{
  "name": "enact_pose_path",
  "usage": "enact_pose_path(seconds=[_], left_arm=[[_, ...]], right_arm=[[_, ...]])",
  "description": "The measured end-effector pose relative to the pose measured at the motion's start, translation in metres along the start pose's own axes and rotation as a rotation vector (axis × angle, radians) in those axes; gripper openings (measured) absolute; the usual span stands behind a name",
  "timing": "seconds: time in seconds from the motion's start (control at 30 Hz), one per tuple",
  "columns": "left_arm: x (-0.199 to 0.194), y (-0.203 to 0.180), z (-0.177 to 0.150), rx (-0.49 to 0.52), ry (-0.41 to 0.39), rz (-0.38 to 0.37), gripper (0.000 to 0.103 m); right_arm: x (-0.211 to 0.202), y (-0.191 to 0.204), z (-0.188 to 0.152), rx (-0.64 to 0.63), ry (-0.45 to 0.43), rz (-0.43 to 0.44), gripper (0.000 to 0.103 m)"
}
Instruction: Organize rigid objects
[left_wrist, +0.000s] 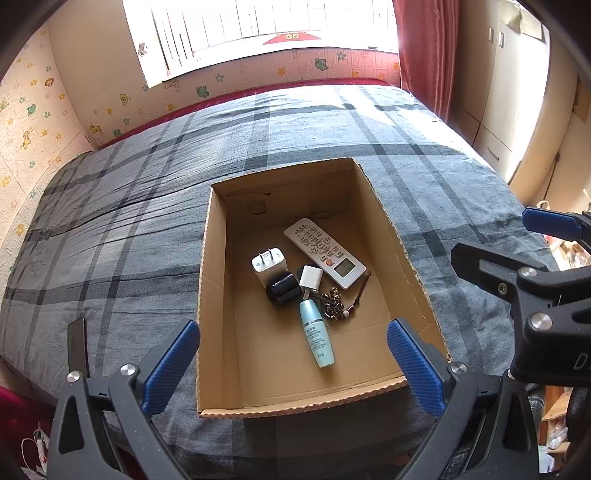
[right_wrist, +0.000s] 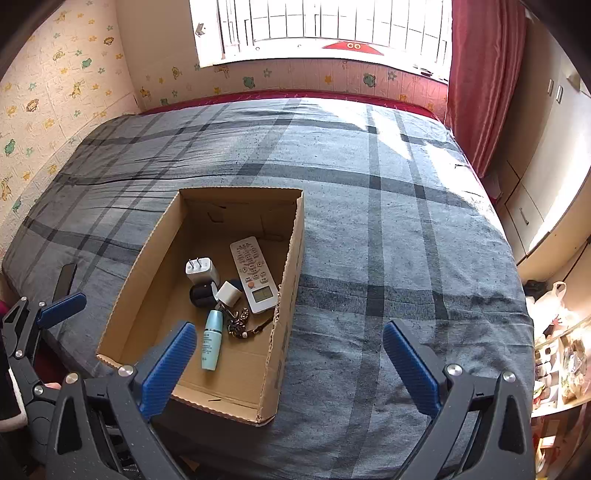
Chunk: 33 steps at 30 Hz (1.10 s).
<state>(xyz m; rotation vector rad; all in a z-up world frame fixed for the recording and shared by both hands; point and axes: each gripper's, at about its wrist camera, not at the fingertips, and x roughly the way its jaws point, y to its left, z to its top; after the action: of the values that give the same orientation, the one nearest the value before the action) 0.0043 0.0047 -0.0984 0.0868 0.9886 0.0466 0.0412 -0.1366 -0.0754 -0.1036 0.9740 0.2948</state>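
Matt brown corrugated cardboard box (left_wrist: 218, 295) on a creased grey plaid cloth bedsheet (left_wrist: 129, 229); inside, a glossy white plastic remote control (left_wrist: 325, 253), shiny metal keyring (left_wrist: 332, 302).

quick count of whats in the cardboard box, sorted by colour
White: 3 – remote control, wall charger, small plug adapter
Black: 1 – round black object
Light blue: 1 – bottle
Metal/mixed: 1 – keychain bunch
Total: 6, all inside the cardboard box
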Motion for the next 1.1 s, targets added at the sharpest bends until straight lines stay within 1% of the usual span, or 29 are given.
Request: enact_pose_path(seconds=[0.13,0.27,0.37,0.87,1.0,1.1], left_arm=[[-0.008,-0.009,-0.005,0.009,-0.019,-0.011,0.103],[-0.019,-0.017,-0.009,0.030,-0.045,0.011,0.103],[-0.027,-0.020,-0.011,0.024,-0.064,0.008,0.103],[-0.038,-0.018,-0.015,-0.007,-0.098,0.020,0.103],[-0.038,-0.018,-0.015,-0.011,-0.093,-0.012,0.103],[-0.039,-0.019,-0.016,-0.010,-0.097,0.000,0.103]], right_arm=[[-0.002,0.002,-0.004,-0.013,-0.006,-0.007,0.103],[-0.006,0.003,-0.009,-0.011,-0.017,-0.007,0.103],[-0.007,0.002,-0.012,-0.009,-0.020,-0.009,0.103],[-0.011,0.006,-0.020,-0.022,-0.019,-0.008,0.103],[-0.011,0.007,-0.021,-0.022,-0.017,-0.008,0.103],[-0.009,0.007,-0.022,-0.016,-0.012,-0.005,0.103]])
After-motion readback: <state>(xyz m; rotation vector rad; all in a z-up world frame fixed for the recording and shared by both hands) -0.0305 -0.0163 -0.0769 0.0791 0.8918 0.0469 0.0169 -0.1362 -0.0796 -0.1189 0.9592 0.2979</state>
